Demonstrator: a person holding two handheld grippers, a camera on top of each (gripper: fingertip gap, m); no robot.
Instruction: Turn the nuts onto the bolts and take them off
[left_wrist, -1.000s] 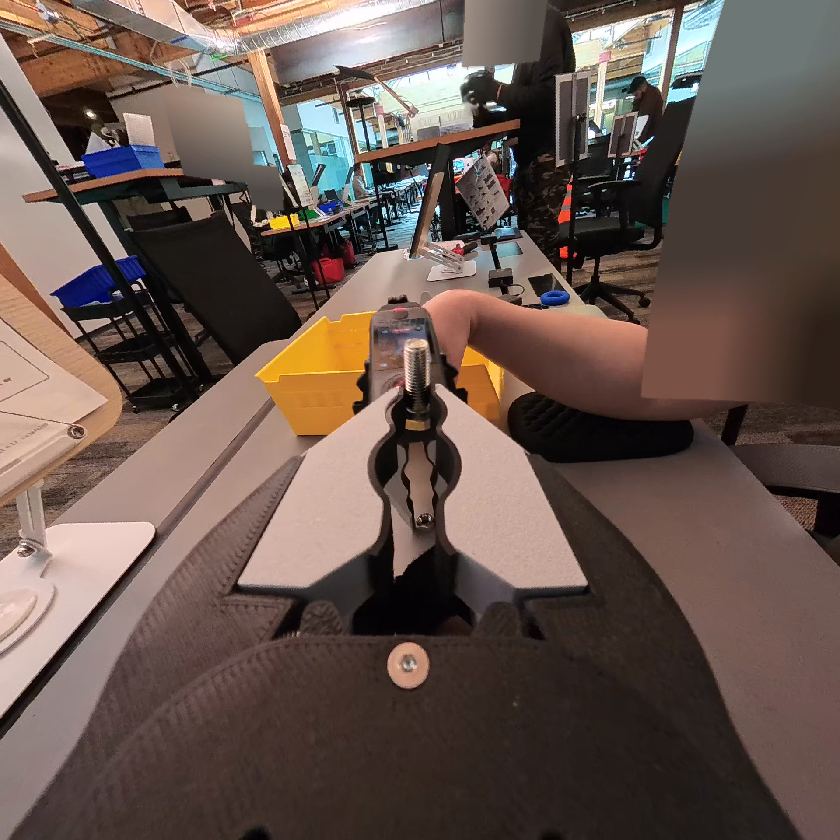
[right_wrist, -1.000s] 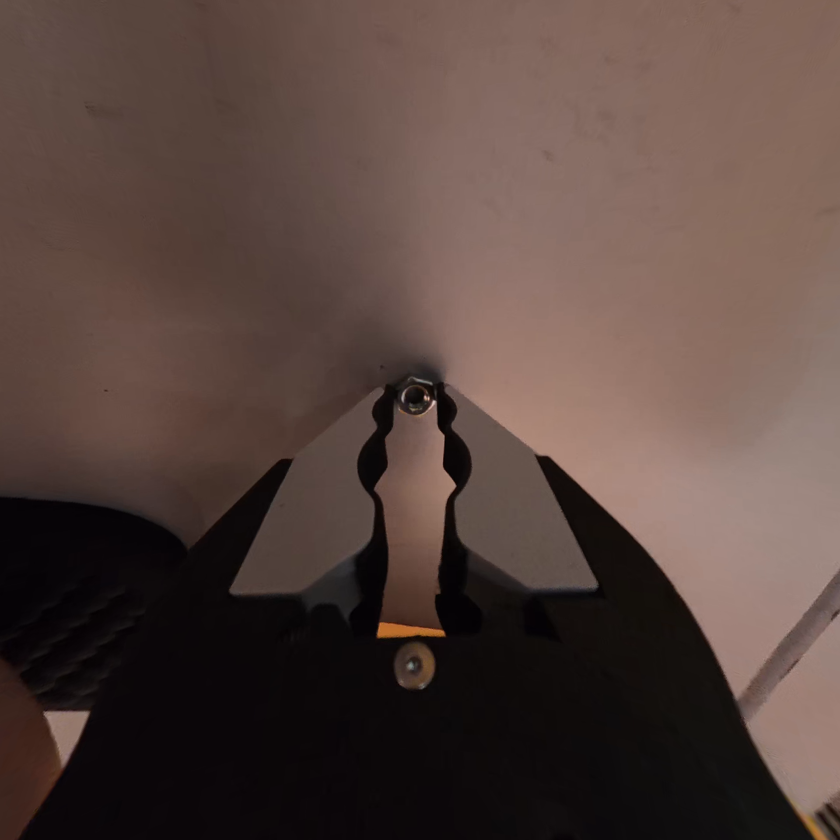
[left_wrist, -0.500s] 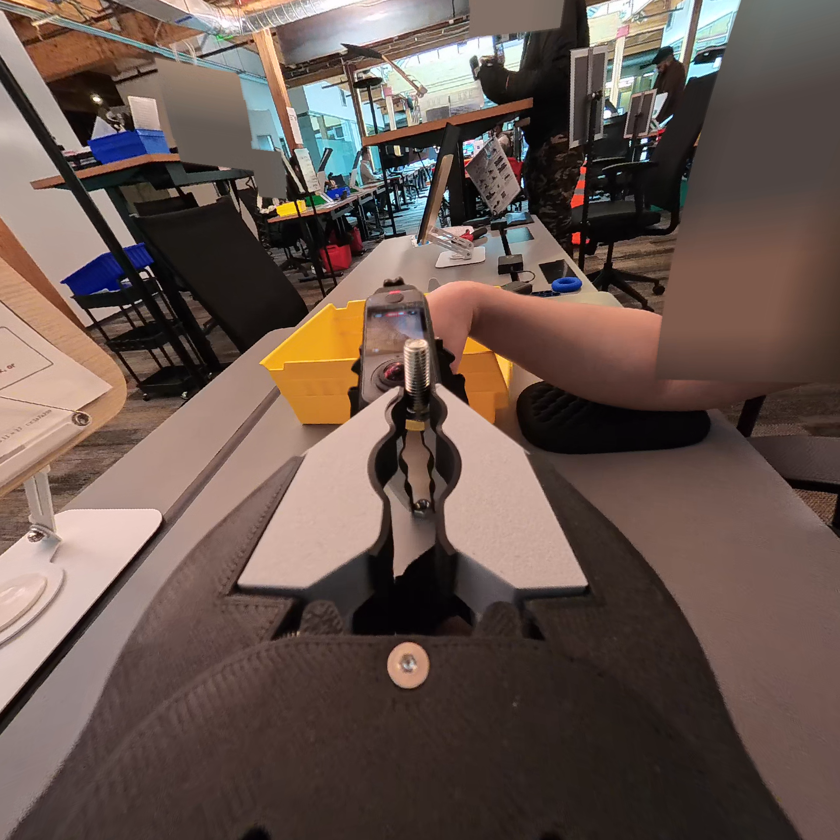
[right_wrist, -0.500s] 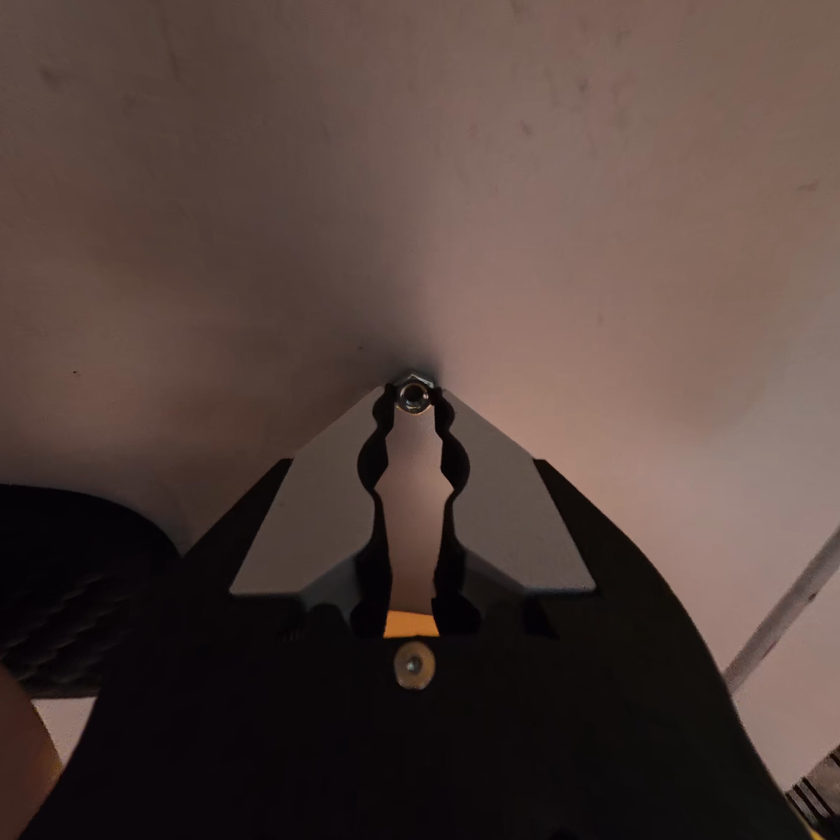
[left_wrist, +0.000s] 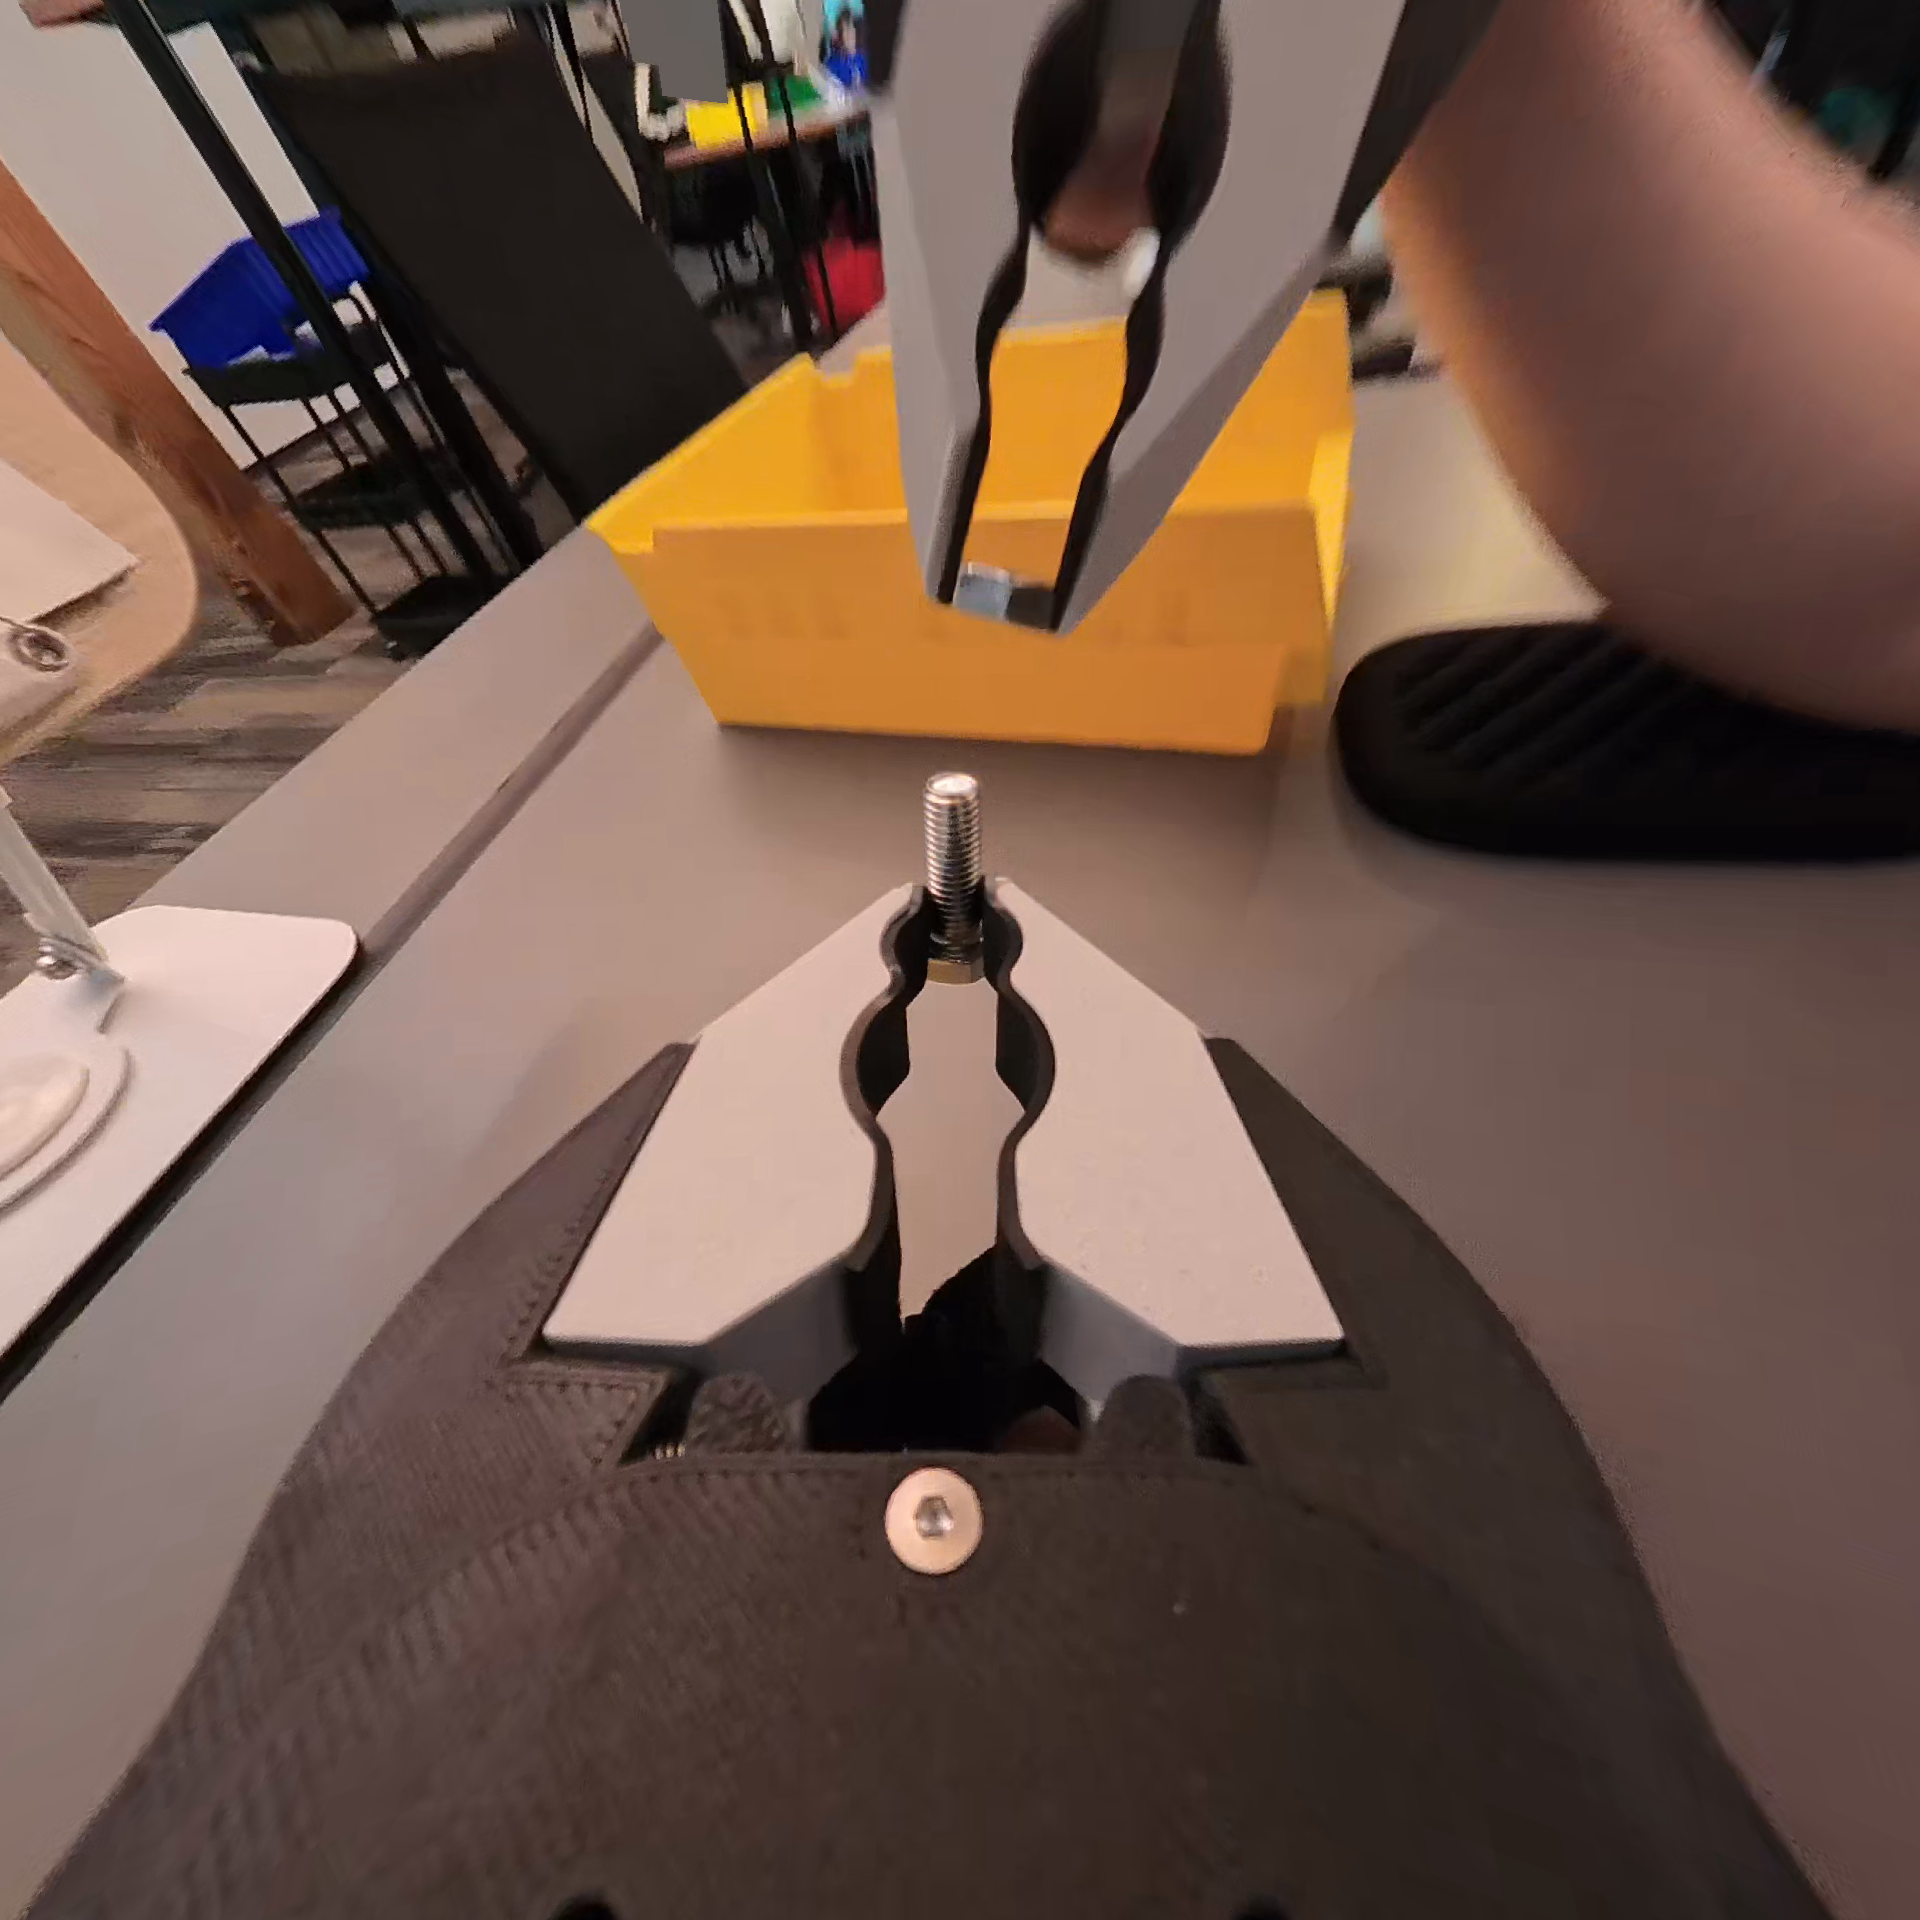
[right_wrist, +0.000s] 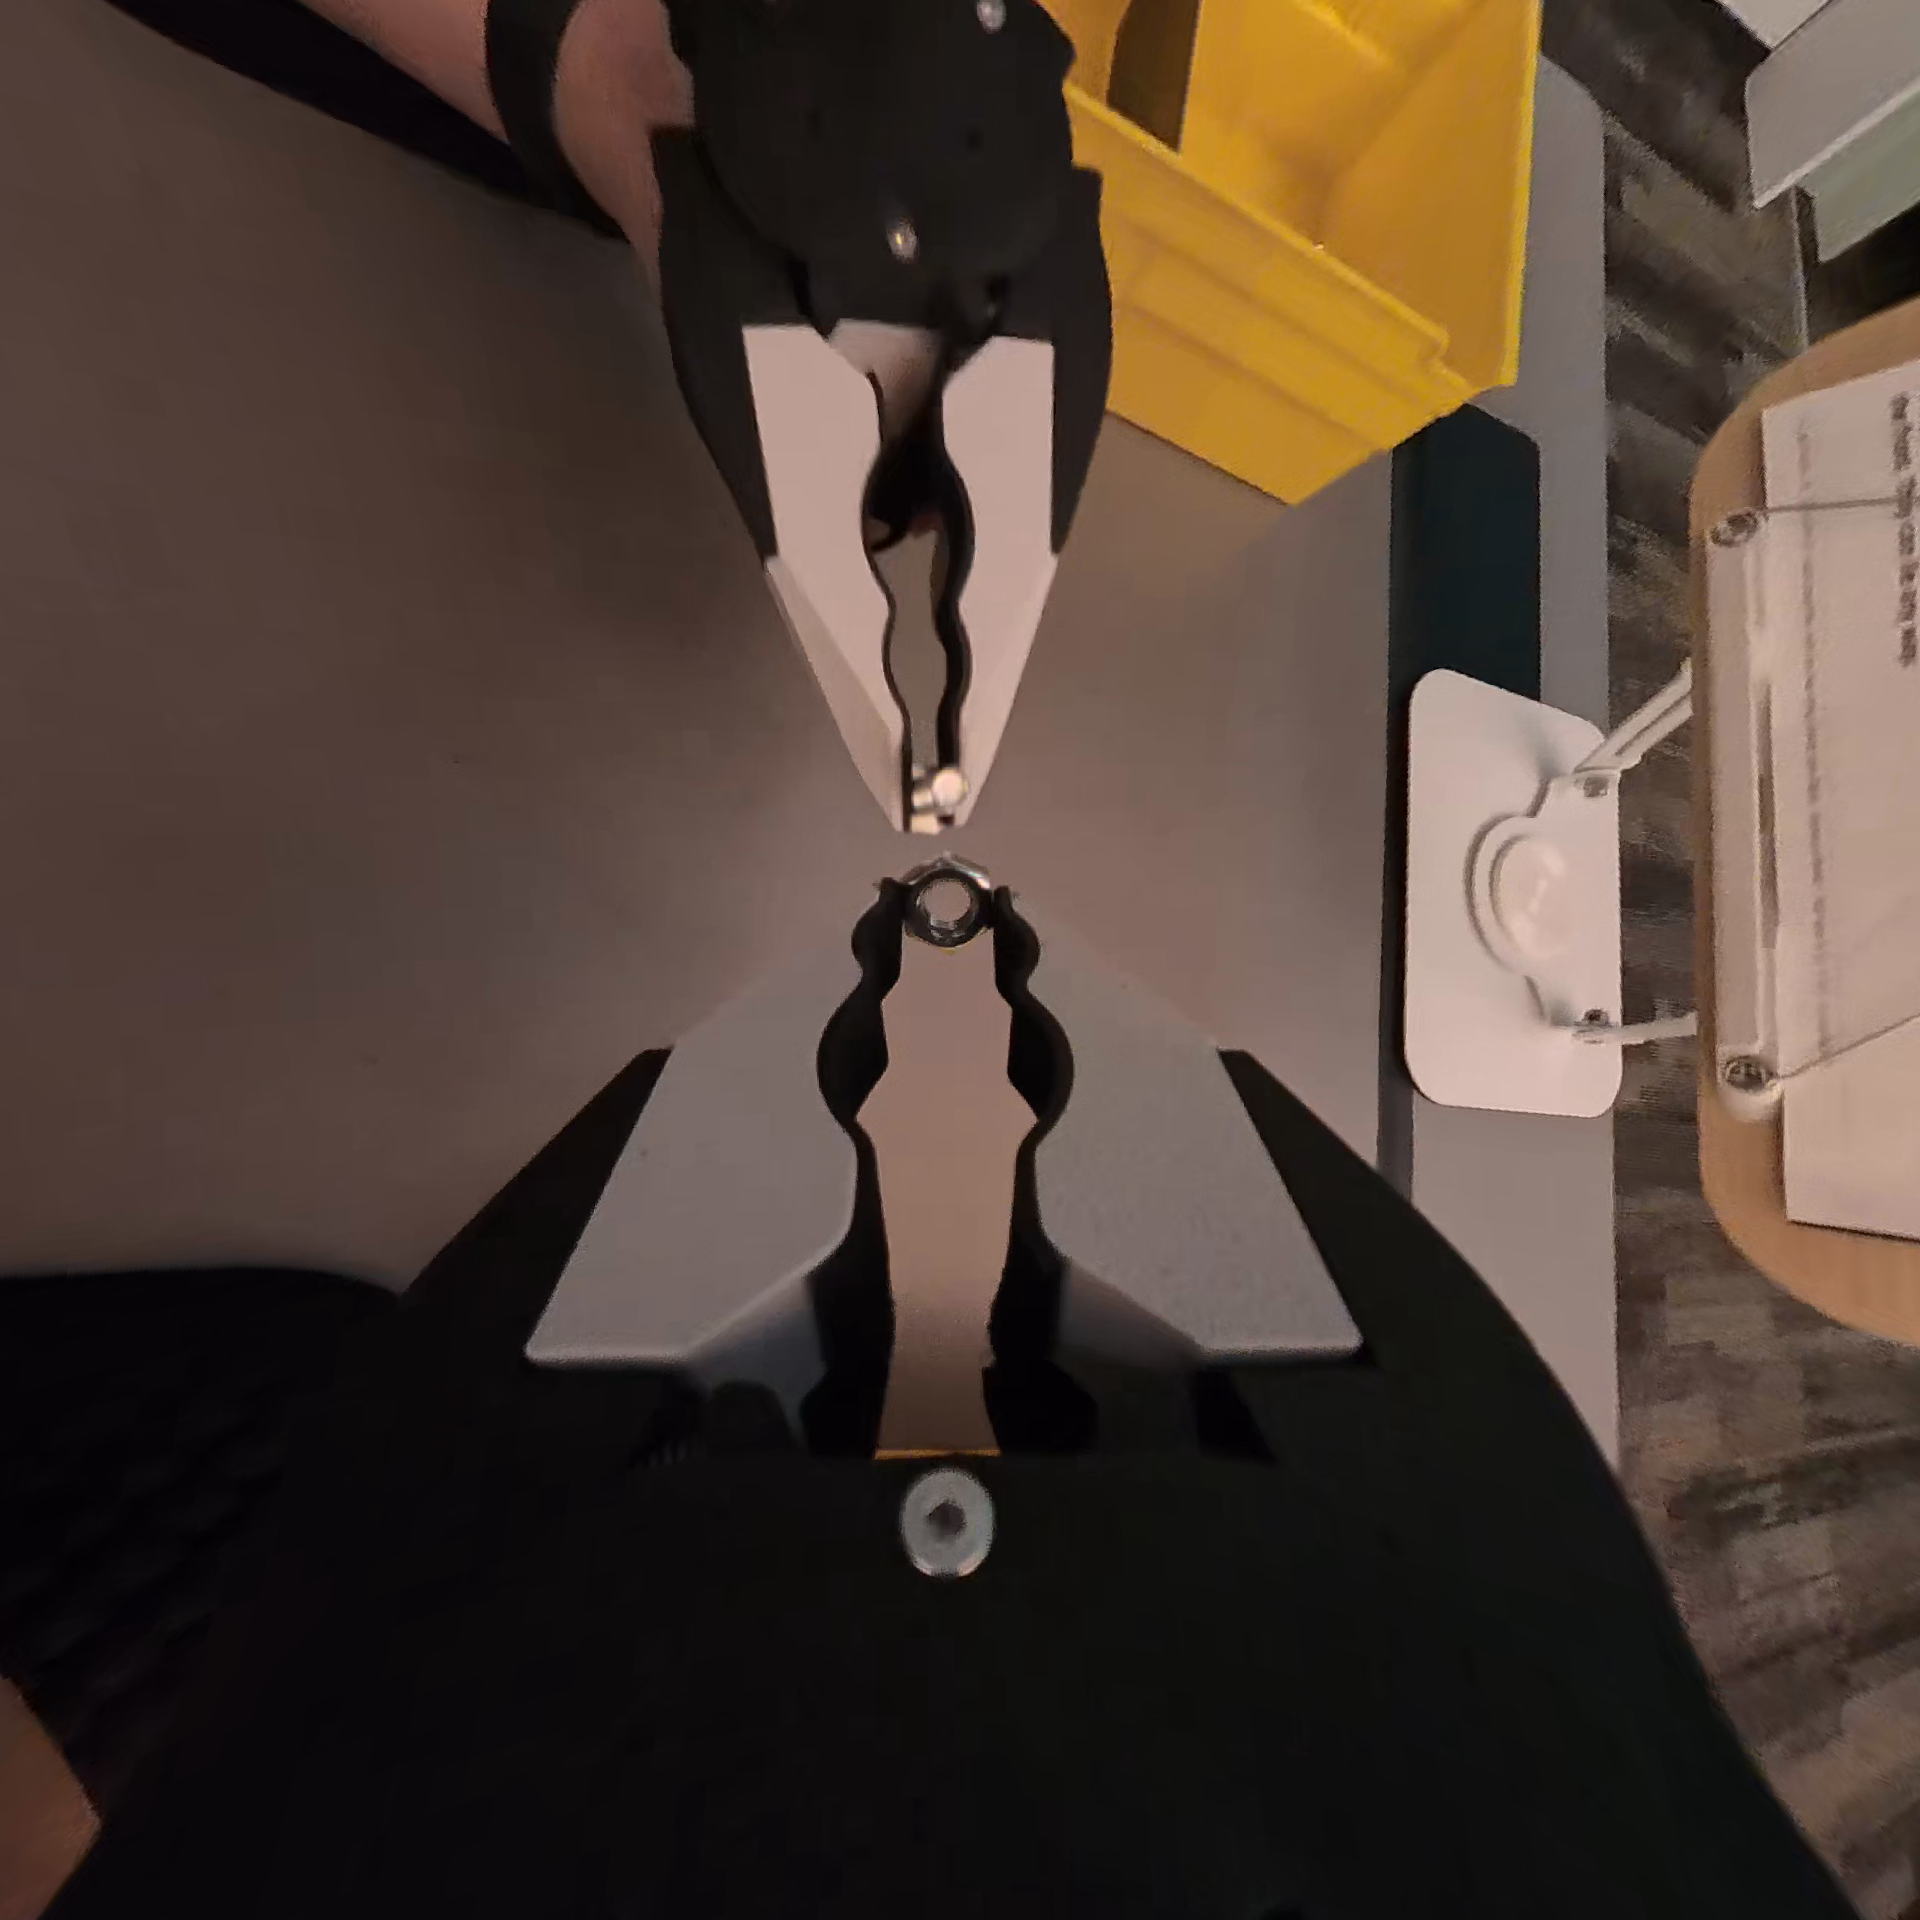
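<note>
My left gripper is shut on a steel bolt by its lower end, and the threaded shaft stands upright above the grey table. My right gripper is shut on a hex nut with its hole facing the camera. In the left wrist view the right gripper hangs fingers-down above the bolt, with the nut a short gap over the bolt's tip. In the right wrist view the left gripper and the bolt's tip sit just beyond the nut, slightly off its hole.
A yellow bin stands behind the bolt; it also shows in the right wrist view. A black cushion lies at the right under a forearm. A white stand base with a wooden board is at the left edge. Tip to tip, the grippers are about 5 centimeters apart.
My right gripper has lifted off the table with the nut and swung over the bolt, now pointing down at it. My left gripper has tilted down toward the table, still holding the bolt.
</note>
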